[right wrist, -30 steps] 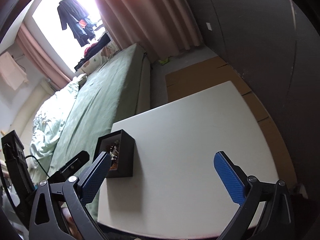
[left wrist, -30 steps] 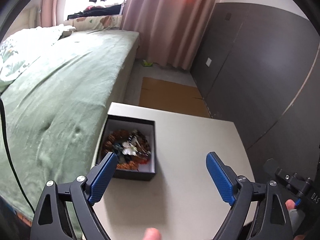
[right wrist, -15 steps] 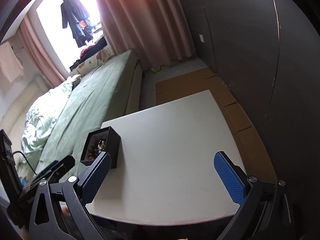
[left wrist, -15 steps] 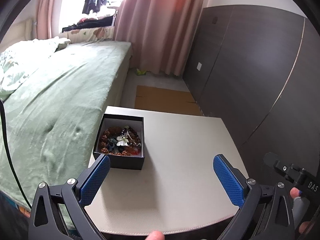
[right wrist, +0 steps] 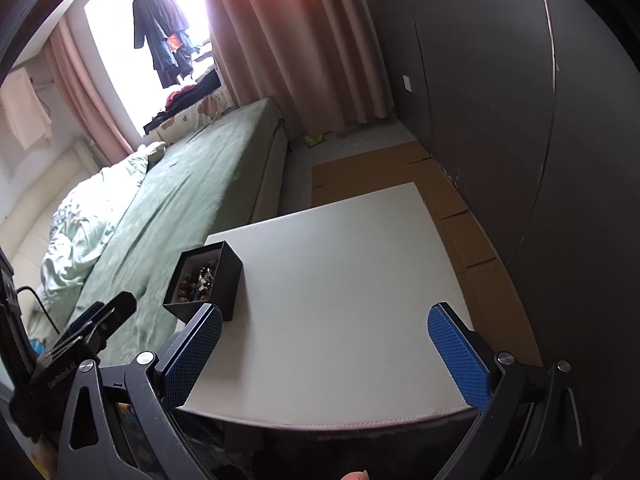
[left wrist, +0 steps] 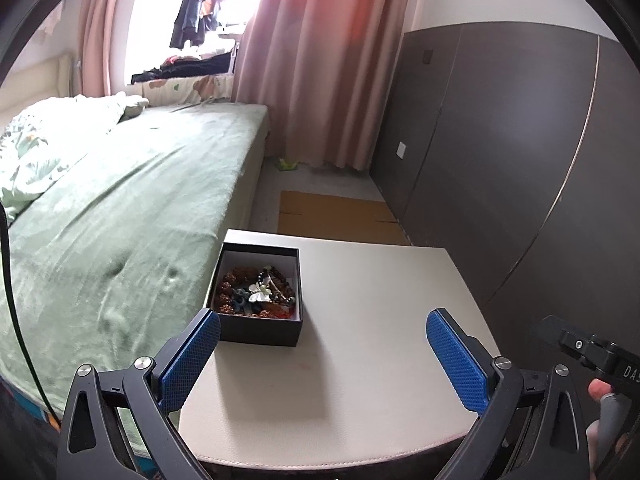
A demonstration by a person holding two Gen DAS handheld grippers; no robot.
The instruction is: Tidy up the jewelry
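A small black box (left wrist: pixel 260 326) stands open near the left edge of a pale square table (left wrist: pixel 380 300). Inside it lies a tangle of jewelry (left wrist: pixel 256 292): brown bead strands, dark beads and a white flower piece. My left gripper (left wrist: pixel 324 354) hangs open above the table's near edge, nothing between its blue pads, the box just beyond its left pad. In the right wrist view the same black box (right wrist: pixel 218 288) sits left of centre with the jewelry (right wrist: pixel 198 278) showing. My right gripper (right wrist: pixel 326 354) is open and empty over the near edge of the table (right wrist: pixel 340 280).
A bed with a green cover (left wrist: pixel 120 208) runs along the table's left side. Flat cardboard (left wrist: pixel 336 216) lies on the floor beyond the table. A dark wall panel (left wrist: pixel 500 160) stands close on the right. Pink curtains (left wrist: pixel 316 60) hang at the back.
Both grippers have drawn back from the box and risen, so the whole table now shows. The left gripper's pads have spread wider. The box and jewelry stay put.
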